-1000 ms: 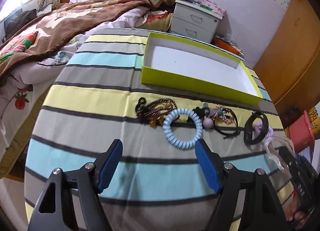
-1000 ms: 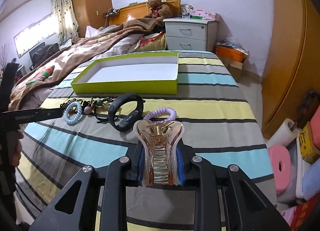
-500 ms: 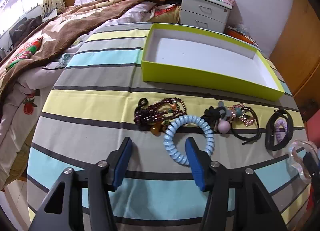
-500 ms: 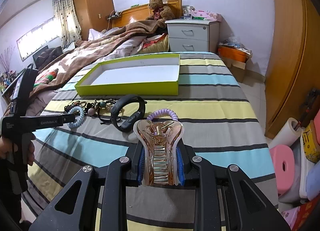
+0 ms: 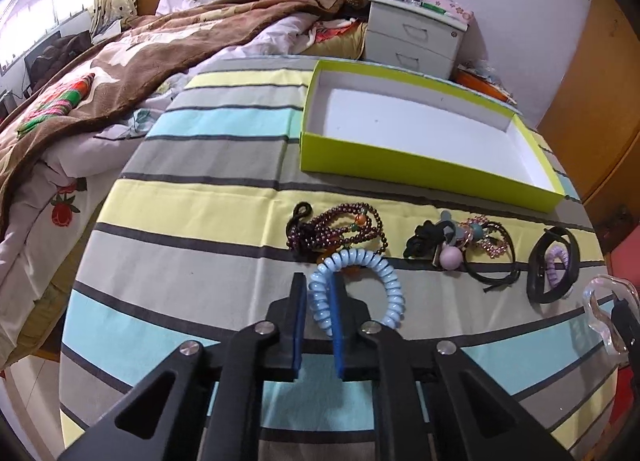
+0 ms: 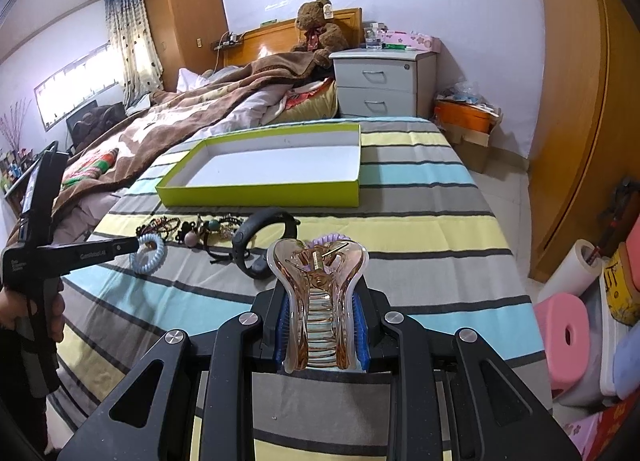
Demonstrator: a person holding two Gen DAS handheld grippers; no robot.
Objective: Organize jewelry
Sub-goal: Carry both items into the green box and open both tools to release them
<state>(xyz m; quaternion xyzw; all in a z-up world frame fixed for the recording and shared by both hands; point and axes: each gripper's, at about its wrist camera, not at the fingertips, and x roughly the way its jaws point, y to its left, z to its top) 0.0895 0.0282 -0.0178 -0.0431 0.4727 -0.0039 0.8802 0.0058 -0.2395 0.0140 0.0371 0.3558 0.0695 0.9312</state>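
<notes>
My left gripper (image 5: 319, 285) is shut on the left side of a light blue spiral hair tie (image 5: 384, 273) that lies on the striped cloth; it also shows in the right wrist view (image 6: 149, 257). My right gripper (image 6: 320, 301) is shut on a clear rose-gold claw hair clip (image 6: 318, 301), held above the cloth. The empty lime-green box (image 5: 416, 171) stands beyond the jewelry, also in the right wrist view (image 6: 260, 195). A dark beaded bracelet (image 5: 340, 227), a bundle of hair ties with a pink ball (image 5: 460, 241) and a black wristband (image 5: 554, 261) around a purple spiral tie (image 5: 554, 261) lie in a row.
The striped cloth (image 5: 208, 205) covers the table. A bed with a brown blanket (image 5: 120, 61) lies to the left, a grey nightstand (image 6: 380, 85) behind, a wooden wardrobe (image 6: 568, 101) to the right. Pink stool and clutter (image 6: 568, 333) sit on the floor right.
My left gripper has moved forward to the blue spiral tie and closed on its left side. My right gripper has stayed nearly still with the claw clip.
</notes>
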